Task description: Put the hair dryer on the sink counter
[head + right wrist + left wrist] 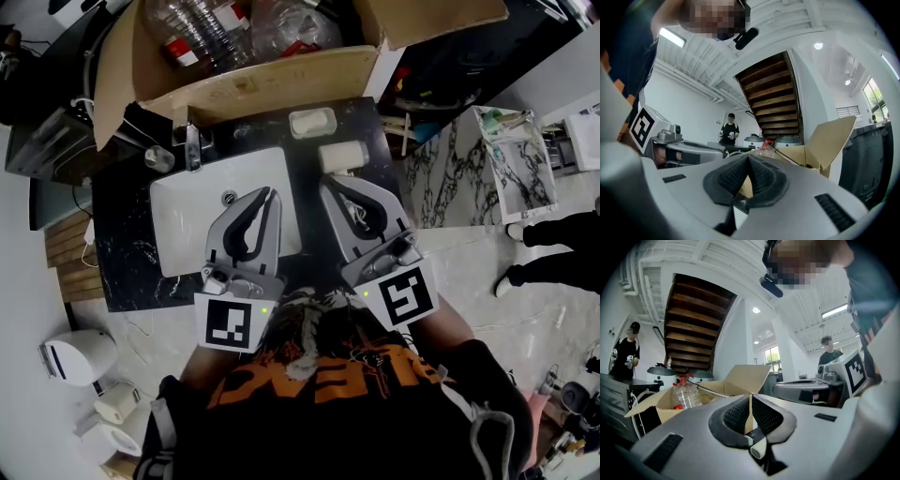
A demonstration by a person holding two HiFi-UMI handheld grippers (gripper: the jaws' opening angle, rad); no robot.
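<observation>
Writing: the bottles (202, 33) in the cardboard box (281, 80) carry red labels too small to read, and the orange print on your shirt (328, 375) is not legible.
Hair dryer: the cream hair dryer (339, 157) lies on the black sink counter (122, 253), right of the basin (187, 216) and just below the soap dish (312, 122).
Right gripper: your right gripper (328, 185) has its jaws pressed together on nothing. Its tips are just short of the dryer, and I cannot tell if they touch.
Left gripper: your left gripper (270, 193) is closed too and empty, over the basin.
Hidden: the dryer's handle cannot be made out, and your 2 gripper views look past it at the box.
</observation>
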